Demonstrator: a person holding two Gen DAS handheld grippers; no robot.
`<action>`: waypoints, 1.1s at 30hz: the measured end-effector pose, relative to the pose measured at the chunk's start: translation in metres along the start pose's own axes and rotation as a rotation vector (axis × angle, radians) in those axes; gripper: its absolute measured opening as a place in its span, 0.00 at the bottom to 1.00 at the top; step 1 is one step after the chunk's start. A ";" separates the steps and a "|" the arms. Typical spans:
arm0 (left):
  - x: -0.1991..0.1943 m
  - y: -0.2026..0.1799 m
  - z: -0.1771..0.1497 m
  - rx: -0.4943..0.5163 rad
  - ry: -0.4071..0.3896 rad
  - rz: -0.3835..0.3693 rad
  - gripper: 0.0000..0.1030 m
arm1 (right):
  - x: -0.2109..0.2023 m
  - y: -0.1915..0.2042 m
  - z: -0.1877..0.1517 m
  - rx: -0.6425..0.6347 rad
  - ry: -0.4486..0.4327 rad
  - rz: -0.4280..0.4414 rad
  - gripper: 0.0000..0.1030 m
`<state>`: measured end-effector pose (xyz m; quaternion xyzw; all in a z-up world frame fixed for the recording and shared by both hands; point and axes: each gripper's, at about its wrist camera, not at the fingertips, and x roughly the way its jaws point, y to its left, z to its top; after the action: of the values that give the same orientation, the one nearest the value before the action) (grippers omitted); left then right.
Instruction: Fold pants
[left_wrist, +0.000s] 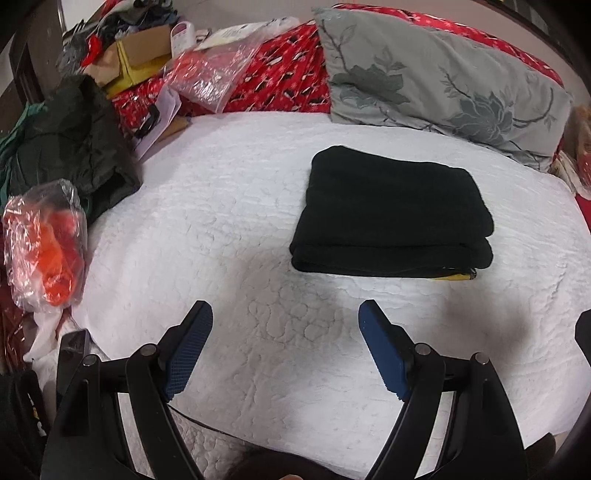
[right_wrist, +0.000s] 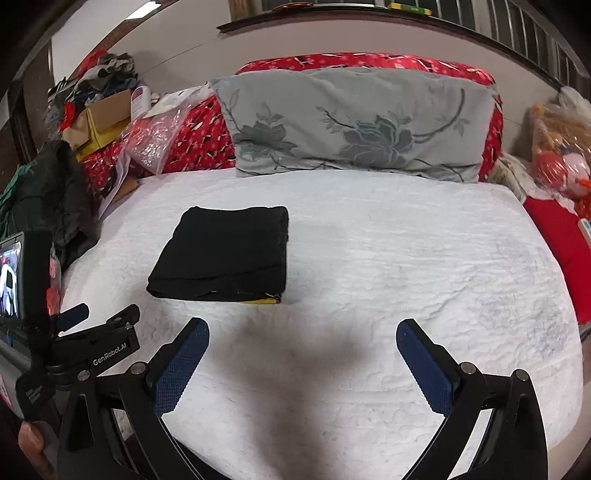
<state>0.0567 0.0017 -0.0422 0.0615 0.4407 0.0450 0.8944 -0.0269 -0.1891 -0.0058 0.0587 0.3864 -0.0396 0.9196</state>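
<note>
While both tools hang apart from it, the pants (left_wrist: 393, 214) lie folded in a compact stack on the white bed (left_wrist: 221, 229), near the grey pillow (left_wrist: 436, 81). Left tool (left_wrist: 286, 347) and right tool (right_wrist: 303, 360): jaws spread, empty.

Home bedroom (bed (right_wrist: 369, 258), pillow (right_wrist: 354, 125))

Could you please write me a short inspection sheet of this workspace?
Surface: white quilt on a bed.
Job's things: black pants folded in a neat stack, yellow showing at the near edge.
Clutter: dark clothes, orange bag, box at the left.
Grippers: left claw and right claw open, empty, short of the pants.
Cables: nothing seen.
Surroundings: grey pillow, red bedding, wall.
</note>
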 end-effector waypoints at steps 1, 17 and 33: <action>-0.001 -0.001 0.000 0.004 -0.002 -0.004 0.80 | -0.001 -0.001 -0.001 -0.005 -0.006 -0.015 0.99; -0.012 -0.008 0.002 0.024 -0.016 -0.108 0.80 | -0.006 -0.011 -0.008 0.021 -0.040 -0.024 0.99; -0.021 -0.014 0.002 0.032 -0.041 -0.155 0.80 | -0.002 -0.025 -0.013 0.060 -0.041 -0.026 0.99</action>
<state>0.0463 -0.0149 -0.0265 0.0424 0.4266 -0.0326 0.9029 -0.0399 -0.2122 -0.0155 0.0804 0.3668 -0.0642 0.9246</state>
